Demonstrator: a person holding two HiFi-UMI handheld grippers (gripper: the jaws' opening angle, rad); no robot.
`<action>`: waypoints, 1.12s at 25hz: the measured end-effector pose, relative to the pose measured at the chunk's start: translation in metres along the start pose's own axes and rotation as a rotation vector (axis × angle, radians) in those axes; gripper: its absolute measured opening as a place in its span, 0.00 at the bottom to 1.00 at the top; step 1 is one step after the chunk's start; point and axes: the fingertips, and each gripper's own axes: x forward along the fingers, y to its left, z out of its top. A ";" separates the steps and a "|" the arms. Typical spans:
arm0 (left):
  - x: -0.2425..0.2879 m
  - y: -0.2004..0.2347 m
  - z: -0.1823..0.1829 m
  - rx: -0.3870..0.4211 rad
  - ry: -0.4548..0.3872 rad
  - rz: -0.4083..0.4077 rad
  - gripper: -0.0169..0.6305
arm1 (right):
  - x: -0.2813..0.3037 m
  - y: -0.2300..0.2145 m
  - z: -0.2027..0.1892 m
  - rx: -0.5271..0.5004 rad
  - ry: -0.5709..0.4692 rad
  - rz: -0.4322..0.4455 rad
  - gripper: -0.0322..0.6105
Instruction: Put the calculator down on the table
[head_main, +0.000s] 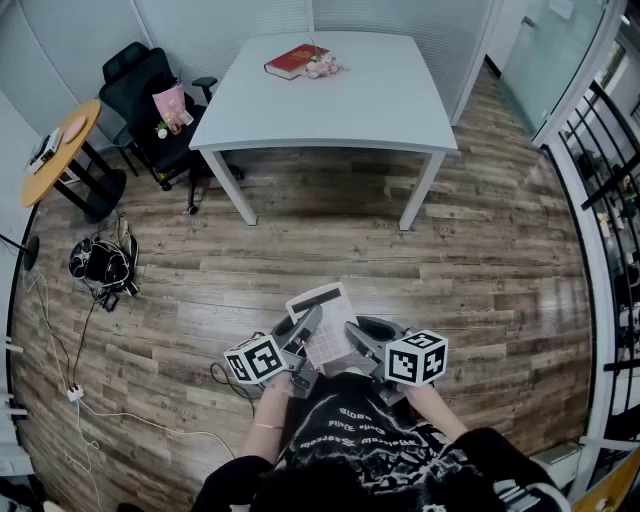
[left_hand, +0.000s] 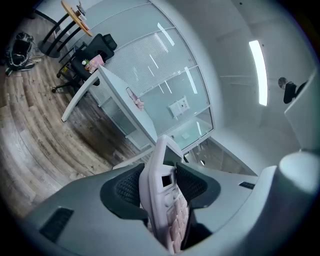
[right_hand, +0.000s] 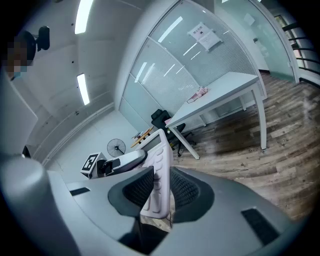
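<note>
**Calculator held by 2 grippers, well apart from the table**

Calculator (head_main: 325, 312), white with a dark display strip at its far end, sits in the lower middle of the head view. It is off the ground, above the wood floor (head_main: 450, 270), just ahead of the person's dark printed shirt (head_main: 360, 440). The left gripper (left_hand: 161, 184) pinches it: its view shows both ribbed black pads closed against the calculator's 2 faces, keys and small display turned toward the right-hand pad. The right gripper (right_hand: 161, 189) also pinches it, its pads clamped on the body with the calculator standing edge-on between them. In the head view the 2 grippers meet from lower left and lower right, each with its marker cube (head_main: 255, 358) on the outer side.

The white table (head_main: 340, 110) stands in the upper middle of the head view, well apart from the calculator. A red book (head_main: 296, 60) and a small pink object (head_main: 322, 68) lie near its far edge. A black office chair (head_main: 140, 90) stands to its left, beside a round wooden table (head_main: 60, 150).
</note>
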 end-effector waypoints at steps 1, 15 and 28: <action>0.001 0.000 -0.001 -0.001 0.006 0.002 0.36 | 0.000 -0.001 0.000 0.001 0.004 0.000 0.22; -0.004 0.021 -0.006 -0.123 0.078 -0.060 0.35 | 0.022 -0.003 -0.010 0.011 0.002 -0.056 0.23; -0.011 0.051 0.054 -0.092 0.122 -0.092 0.35 | 0.080 0.019 0.012 0.023 -0.052 -0.091 0.23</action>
